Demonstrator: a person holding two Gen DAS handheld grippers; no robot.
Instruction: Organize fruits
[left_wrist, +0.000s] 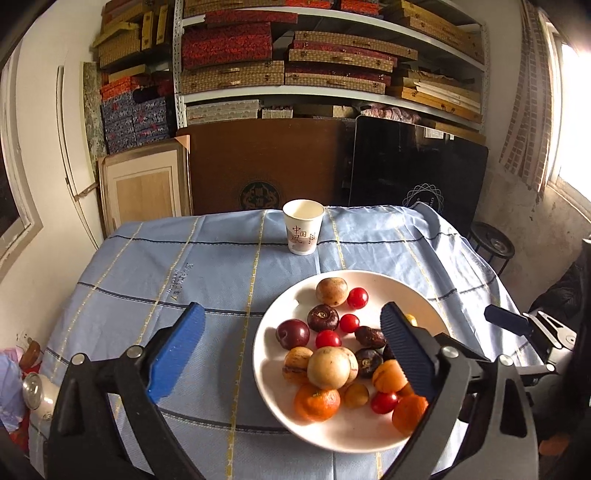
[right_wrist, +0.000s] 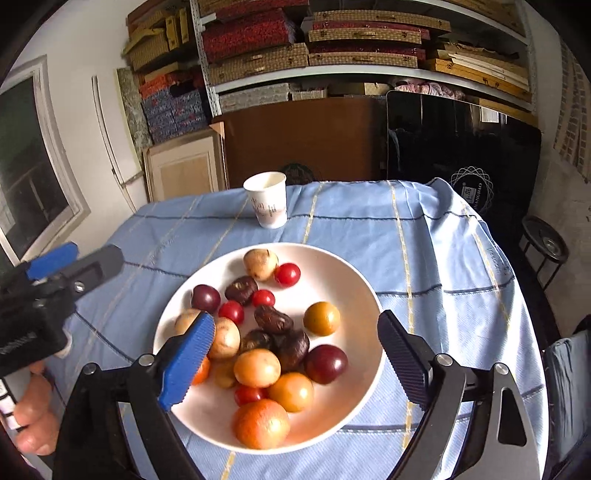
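Observation:
A white plate (left_wrist: 369, 428) (right_wrist: 332, 266) on the blue checked tablecloth (left_wrist: 166, 266) holds several fruits: tangerines (left_wrist: 317, 402) (right_wrist: 260, 424), dark plums (left_wrist: 293, 333) (right_wrist: 325, 363), cherry tomatoes (left_wrist: 357, 297) (right_wrist: 287, 274), pale yellow-brown round fruits (left_wrist: 331, 291) (right_wrist: 260, 263) and dark wrinkled ones (right_wrist: 272, 319). My left gripper (left_wrist: 291, 308) is open over the plate's left rim and grips nothing. It also shows at the left of the right wrist view, left gripper (right_wrist: 70, 258), held by a hand (right_wrist: 33, 406). My right gripper (right_wrist: 295, 317) is open above the fruits, its pads touching none.
A white paper cup (left_wrist: 303, 227) (right_wrist: 267, 203) stands upright behind the plate near the table's far edge. Beyond the table are flat boards and shelves stacked with boxes (left_wrist: 258, 55). A dark round stool (left_wrist: 491, 243) (right_wrist: 546, 243) stands off the table's right side.

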